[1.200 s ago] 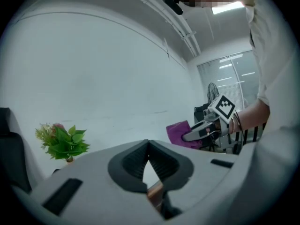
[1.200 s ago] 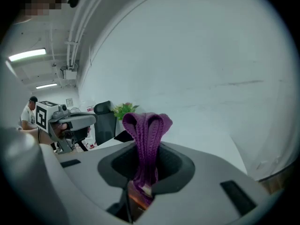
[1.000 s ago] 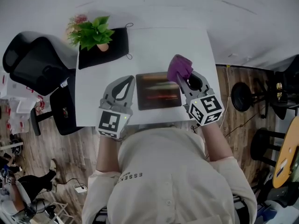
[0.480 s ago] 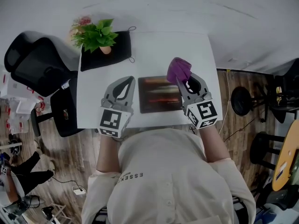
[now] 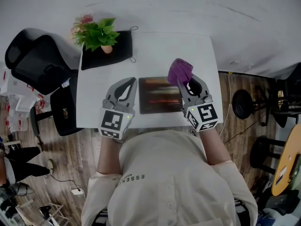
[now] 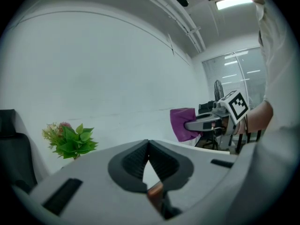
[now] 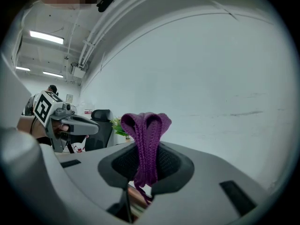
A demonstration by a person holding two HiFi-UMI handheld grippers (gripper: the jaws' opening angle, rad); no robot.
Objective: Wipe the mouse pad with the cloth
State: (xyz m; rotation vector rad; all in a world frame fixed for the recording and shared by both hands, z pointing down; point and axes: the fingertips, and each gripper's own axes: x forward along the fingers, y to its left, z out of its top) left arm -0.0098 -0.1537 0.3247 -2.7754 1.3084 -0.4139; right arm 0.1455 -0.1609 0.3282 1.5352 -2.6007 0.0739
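A chair (image 5: 33, 62) stands off the table's (image 5: 155, 51) left edge; a plant (image 5: 96, 34) sits on a black mat (image 5: 113, 55) at the far left corner. The left gripper (image 5: 128, 83), jaws pressed together on nothing, is just left of the pad (image 5: 160, 94), which lies near-middle. At the pad's right edge the right gripper (image 5: 184, 84) is clamped on the purple cloth (image 5: 180, 71), bunched over the pad's far right corner; a stool (image 5: 242, 98) stands on the floor beyond.

The cloth (image 7: 146, 139) is showing as a purple ribbed knit, soft and matt. The left gripper (image 6: 149, 146) and right gripper (image 7: 144, 154) are looking like smooth matt grey plastic, their inner pads (image 6: 136, 161) black and finely ridged. The mouse pad (image 5: 159, 95) is giving off a faint sheen over dark streaked print. The table (image 5: 155, 51) is looking smooth, matt and white, and the floor (image 5: 56, 154) is showing wood planks
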